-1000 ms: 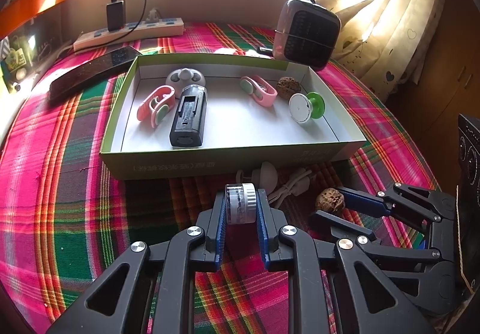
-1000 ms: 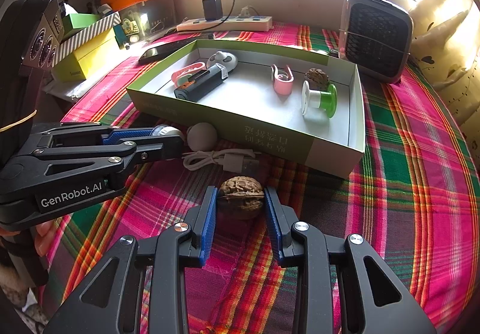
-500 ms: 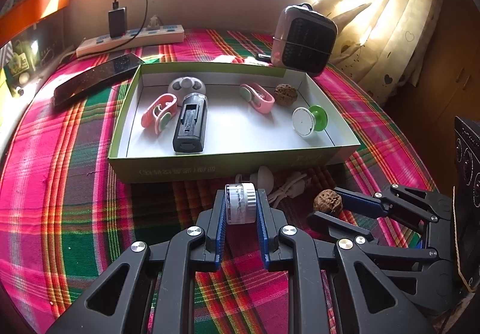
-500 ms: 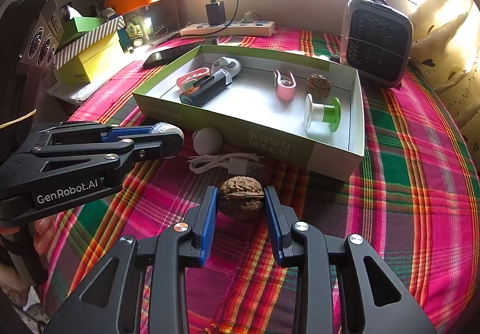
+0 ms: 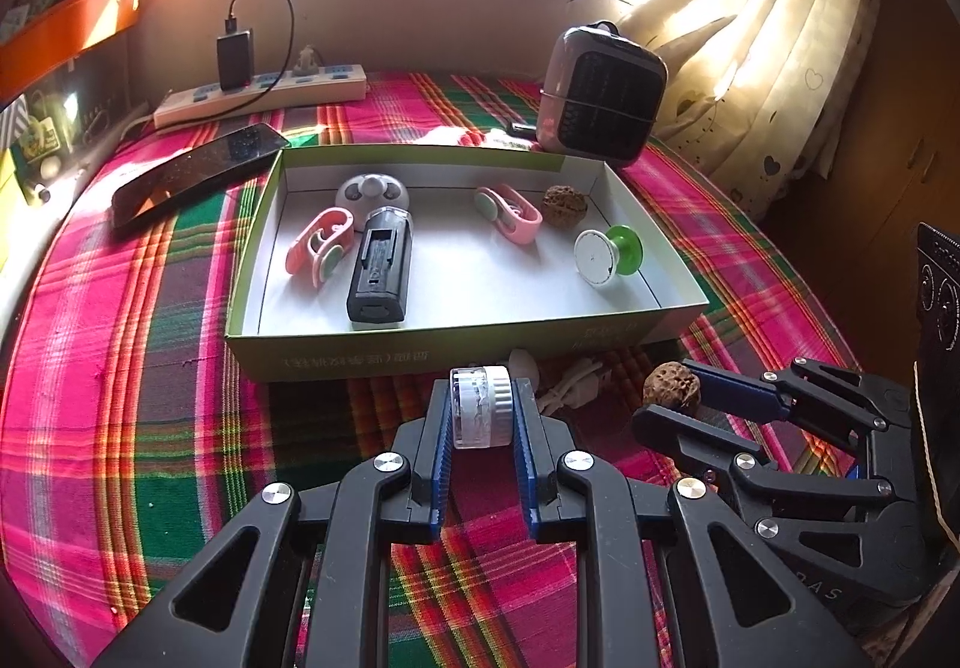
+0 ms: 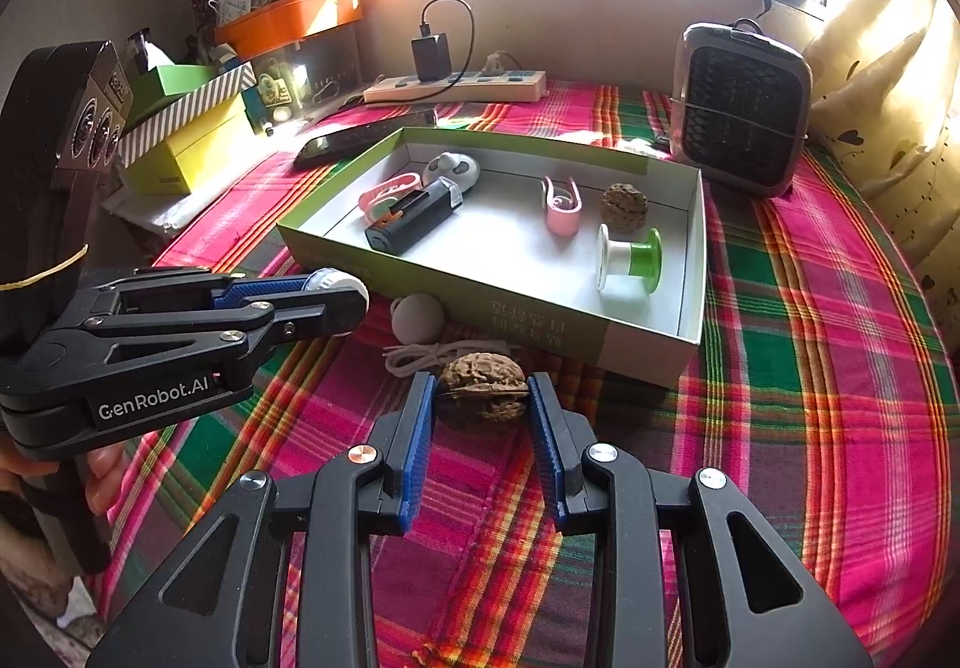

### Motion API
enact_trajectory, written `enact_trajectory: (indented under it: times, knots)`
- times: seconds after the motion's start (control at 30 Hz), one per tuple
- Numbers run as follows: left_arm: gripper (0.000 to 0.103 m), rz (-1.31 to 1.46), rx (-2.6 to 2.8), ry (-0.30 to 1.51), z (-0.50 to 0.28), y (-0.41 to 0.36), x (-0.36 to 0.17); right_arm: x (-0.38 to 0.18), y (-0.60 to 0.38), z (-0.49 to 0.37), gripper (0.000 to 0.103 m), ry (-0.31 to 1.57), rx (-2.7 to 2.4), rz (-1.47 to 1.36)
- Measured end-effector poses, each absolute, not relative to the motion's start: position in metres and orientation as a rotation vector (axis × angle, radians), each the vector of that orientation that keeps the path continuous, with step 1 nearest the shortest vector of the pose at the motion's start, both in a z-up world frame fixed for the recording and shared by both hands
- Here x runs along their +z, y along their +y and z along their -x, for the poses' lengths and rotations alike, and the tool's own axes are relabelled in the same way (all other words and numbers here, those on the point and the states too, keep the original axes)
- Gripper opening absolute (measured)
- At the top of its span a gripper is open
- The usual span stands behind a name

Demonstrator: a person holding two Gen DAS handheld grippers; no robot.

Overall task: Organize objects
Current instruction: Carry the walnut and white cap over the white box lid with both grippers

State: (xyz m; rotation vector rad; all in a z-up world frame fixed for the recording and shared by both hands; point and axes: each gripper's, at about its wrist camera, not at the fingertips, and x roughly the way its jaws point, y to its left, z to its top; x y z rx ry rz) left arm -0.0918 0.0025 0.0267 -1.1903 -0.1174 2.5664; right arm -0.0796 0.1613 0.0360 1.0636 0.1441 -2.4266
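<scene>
- A small clear and white cylinder (image 5: 480, 415) sits clamped between the blue pads of the left gripper (image 5: 481, 419), just in front of the green box (image 5: 420, 356)
- The right gripper (image 6: 482, 404) squeezes a walnut (image 6: 482, 391) between its pads, beside the box's near wall, above the plaid cloth (image 6: 810, 398)
- Inside the box lie a second walnut (image 5: 564, 199), two pink clips (image 5: 318, 245) (image 5: 509, 213), a black battery (image 5: 381, 272), a green spool (image 5: 607, 255)
- A white cable (image 6: 432, 355) lies against the box's front
</scene>
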Motion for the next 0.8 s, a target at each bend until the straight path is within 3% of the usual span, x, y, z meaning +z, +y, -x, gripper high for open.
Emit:
enact_trajectory:
  times: [0.8]
  knots:
    - [0.017,1.153,2.569,-0.094,0.118,0.011,0.040,0.065,0.168,0.125,0.032,0.185,-2.516,-0.975]
